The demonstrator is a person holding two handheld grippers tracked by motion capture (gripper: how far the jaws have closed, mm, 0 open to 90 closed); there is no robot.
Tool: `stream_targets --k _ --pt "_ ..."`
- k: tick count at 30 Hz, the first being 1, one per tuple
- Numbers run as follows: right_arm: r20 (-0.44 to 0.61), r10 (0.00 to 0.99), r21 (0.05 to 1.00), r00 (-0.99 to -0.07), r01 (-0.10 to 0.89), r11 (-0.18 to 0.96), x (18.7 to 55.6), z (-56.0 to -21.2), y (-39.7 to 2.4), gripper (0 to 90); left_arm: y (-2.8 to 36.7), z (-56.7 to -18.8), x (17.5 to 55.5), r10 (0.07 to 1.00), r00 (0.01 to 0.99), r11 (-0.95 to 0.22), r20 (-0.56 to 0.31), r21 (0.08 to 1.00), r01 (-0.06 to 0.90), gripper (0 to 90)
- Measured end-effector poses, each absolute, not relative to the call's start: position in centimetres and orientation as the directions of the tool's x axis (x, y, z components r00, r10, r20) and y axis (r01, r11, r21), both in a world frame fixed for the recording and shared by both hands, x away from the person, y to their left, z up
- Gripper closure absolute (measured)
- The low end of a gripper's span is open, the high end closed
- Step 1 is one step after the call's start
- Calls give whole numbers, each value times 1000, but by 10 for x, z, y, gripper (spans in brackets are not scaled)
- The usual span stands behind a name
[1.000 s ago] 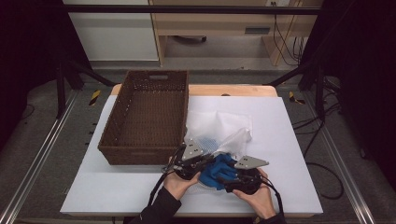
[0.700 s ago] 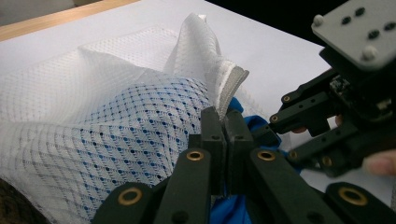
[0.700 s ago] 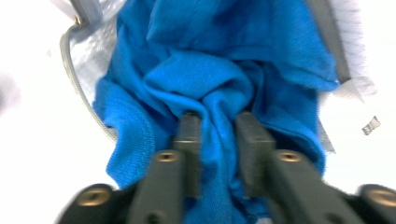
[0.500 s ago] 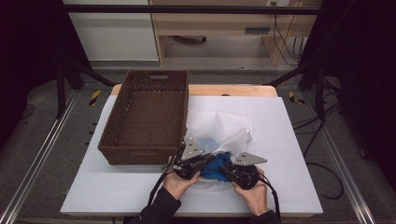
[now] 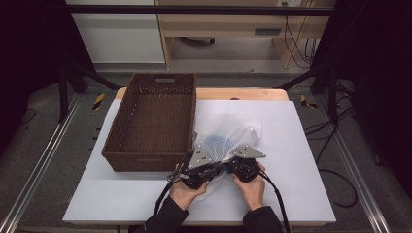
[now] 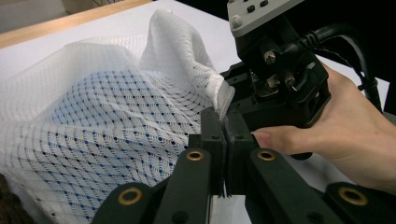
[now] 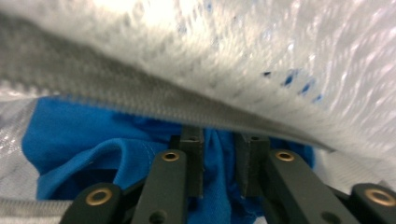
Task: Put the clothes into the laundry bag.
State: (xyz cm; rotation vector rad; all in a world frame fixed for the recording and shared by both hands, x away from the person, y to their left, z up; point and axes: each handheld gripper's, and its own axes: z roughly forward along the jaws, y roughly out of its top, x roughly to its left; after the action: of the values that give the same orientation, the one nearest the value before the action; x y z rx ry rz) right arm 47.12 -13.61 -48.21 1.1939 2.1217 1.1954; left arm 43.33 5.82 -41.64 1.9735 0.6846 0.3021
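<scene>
place: lab | signs: black frame [image 5: 194, 8]; floor cables [image 5: 296, 39]; rails [image 5: 39, 165]

White diamond-patterned mesh bag [image 6: 107, 116], blue cloth [image 7: 93, 135], brown wicker basket [image 5: 150, 121], white table [image 5: 291, 145]

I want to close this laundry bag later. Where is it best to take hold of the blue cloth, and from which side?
Probably grip the bunched fold of the blue cloth at the mouth of the white mesh bag, coming in level under the raised zipper edge; the fold stands up there, between the right gripper jaws.
</scene>
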Motion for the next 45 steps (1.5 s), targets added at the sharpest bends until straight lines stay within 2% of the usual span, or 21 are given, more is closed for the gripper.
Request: stream_targets --k 2,5,7,12,15,17,21,22,28,32,36,43,45 --pt "43 836 843 -548 469 264 470 -482 -136 698 60 -420 436 588 805 -357 -79 868 346 890" --pt "43 803 846 -595 448 287 460 -473 -140 531 61 -425 440 599 796 -352 -89 864 361 890" --pt "42 779 849 -626 434 303 451 -466 -145 475 62 -426 442 604 792 -354 -87 861 365 890" --pt "73 775 879 -628 407 247 426 -452 -171 441 63 -427 443 608 789 -355 -83 861 364 889" --pt "72 773 858 -630 435 274 422 -462 -175 441 63 -427 444 607 790 -355 -85 860 365 890" --pt "60 784 838 -618 458 297 425 -473 -172 475 62 -426 444 606 791 -352 -86 862 364 889" --pt "80 796 806 -600 509 302 436 -488 -170 806 62 -426 443 605 792 -355 -82 863 360 890" --pt "81 793 825 -604 486 287 436 -486 -171 851 63 -426 443 605 792 -354 -83 863 361 890" --pt "55 771 884 -635 390 258 432 -452 -170 860 63 -424 443 607 790 -344 -85 868 358 890" --pt "80 763 882 -641 402 245 441 -443 -163 875 63 -422 444 608 789 -339 -88 870 358 890" --pt "106 762 883 -639 413 223 455 -455 -150 877 60 -419 442 598 796 -335 -90 875 350 890" --pt "-1 821 860 -572 418 292 474 -481 -136 868 58 -422 437 592 801 -342 -84 874 344 889" --pt "15 821 855 -571 434 286 473 -482 -139 849 60 -425 439 597 797 -342 -90 870 354 890"
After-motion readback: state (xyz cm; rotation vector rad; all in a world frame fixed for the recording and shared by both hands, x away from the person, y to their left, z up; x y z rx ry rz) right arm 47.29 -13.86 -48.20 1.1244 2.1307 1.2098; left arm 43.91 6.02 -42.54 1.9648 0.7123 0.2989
